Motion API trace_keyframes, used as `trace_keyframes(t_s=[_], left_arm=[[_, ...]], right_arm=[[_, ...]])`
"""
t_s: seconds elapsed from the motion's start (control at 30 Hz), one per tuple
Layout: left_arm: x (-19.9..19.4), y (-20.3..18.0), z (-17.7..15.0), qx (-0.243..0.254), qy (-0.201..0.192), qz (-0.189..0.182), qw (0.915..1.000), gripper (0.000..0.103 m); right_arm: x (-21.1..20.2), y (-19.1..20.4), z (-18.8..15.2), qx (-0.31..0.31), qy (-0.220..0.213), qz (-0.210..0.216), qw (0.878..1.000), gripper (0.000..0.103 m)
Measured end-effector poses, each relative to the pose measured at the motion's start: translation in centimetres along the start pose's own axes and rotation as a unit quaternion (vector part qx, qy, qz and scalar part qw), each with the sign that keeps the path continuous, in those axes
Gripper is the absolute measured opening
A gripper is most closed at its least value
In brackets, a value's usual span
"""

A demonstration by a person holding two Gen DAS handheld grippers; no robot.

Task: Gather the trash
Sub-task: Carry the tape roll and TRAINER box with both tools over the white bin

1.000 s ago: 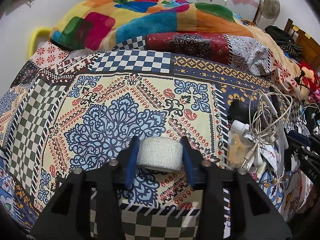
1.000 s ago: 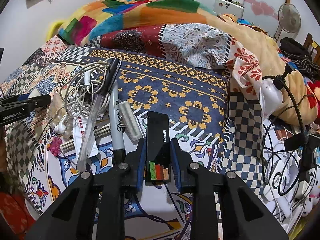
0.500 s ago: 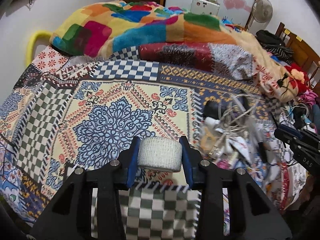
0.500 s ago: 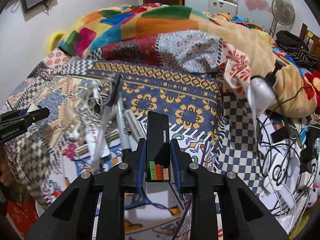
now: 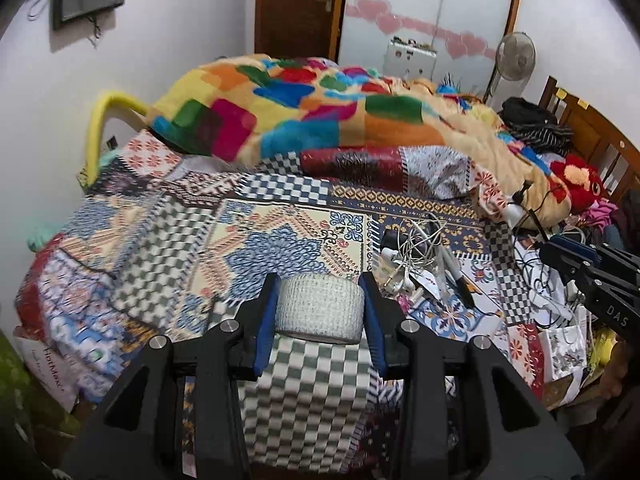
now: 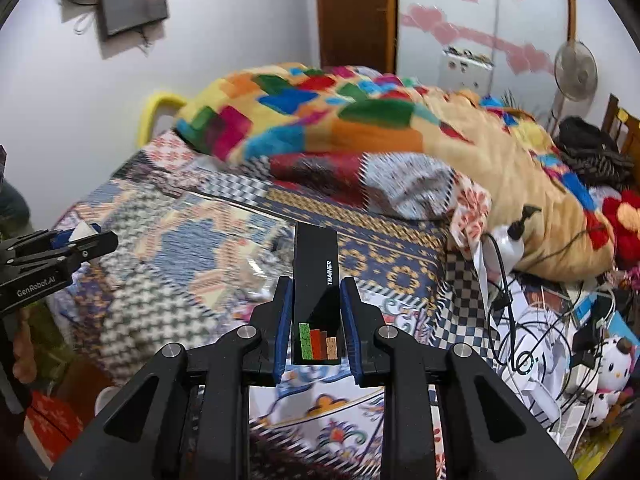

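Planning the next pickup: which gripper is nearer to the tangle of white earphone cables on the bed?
Left, though not by much. The cables lie just ahead-right of the left gripper, which holds a bandage roll. The right gripper, holding a black box, sits farther right.

Bed (image 5: 280,216) w/ patchwork sheet; colour-block blanket (image 5: 320,112) heaped at back; fan (image 5: 516,56) by wall; red plush toy (image 5: 576,180) rt.

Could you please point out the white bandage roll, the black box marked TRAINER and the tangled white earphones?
white bandage roll (image 5: 319,306), left wrist view, front face.
black box marked TRAINER (image 6: 315,280), right wrist view, top face.
tangled white earphones (image 5: 416,254), left wrist view, cable bundle.
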State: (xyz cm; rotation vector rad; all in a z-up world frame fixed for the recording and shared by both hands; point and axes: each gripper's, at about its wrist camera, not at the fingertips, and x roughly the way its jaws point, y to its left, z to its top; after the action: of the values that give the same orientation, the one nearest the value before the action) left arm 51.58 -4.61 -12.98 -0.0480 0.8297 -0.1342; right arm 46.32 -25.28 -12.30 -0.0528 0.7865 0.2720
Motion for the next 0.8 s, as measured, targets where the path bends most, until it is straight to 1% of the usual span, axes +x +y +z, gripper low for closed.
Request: trace_keyframes(t_s=[0.23, 0.4, 0.57, 0.8], left_arm=[[-7.4, 2.2, -2.5, -0.014, -0.027, 0.018, 0.9994, 0.039], [-12.2, 4.6, -5.1, -0.033, -0.041, 0.032, 0.9981, 0.039], [-15.8, 7.4, -7.8, -0.055, -0.047, 0.046, 0.9963, 0.039], [-19.9, 11.4, -12.8, -0.085, -0.045, 0.078, 0.9923, 0.039]], right_arm=[[-4.8, 4.1, 0.0, -0.018, -0.028, 0.029, 0.999, 0.022], [-7.6, 7.3, -0.4, -0.035, -0.039, 0.052, 0.997, 0.022], [-9.5, 10.9, -1.1, -0.054, -0.044, 0.076, 0.995, 0.022], [-11.0, 16.7, -2.9, -0.092, -0.041, 0.115, 0.988, 0.022]])
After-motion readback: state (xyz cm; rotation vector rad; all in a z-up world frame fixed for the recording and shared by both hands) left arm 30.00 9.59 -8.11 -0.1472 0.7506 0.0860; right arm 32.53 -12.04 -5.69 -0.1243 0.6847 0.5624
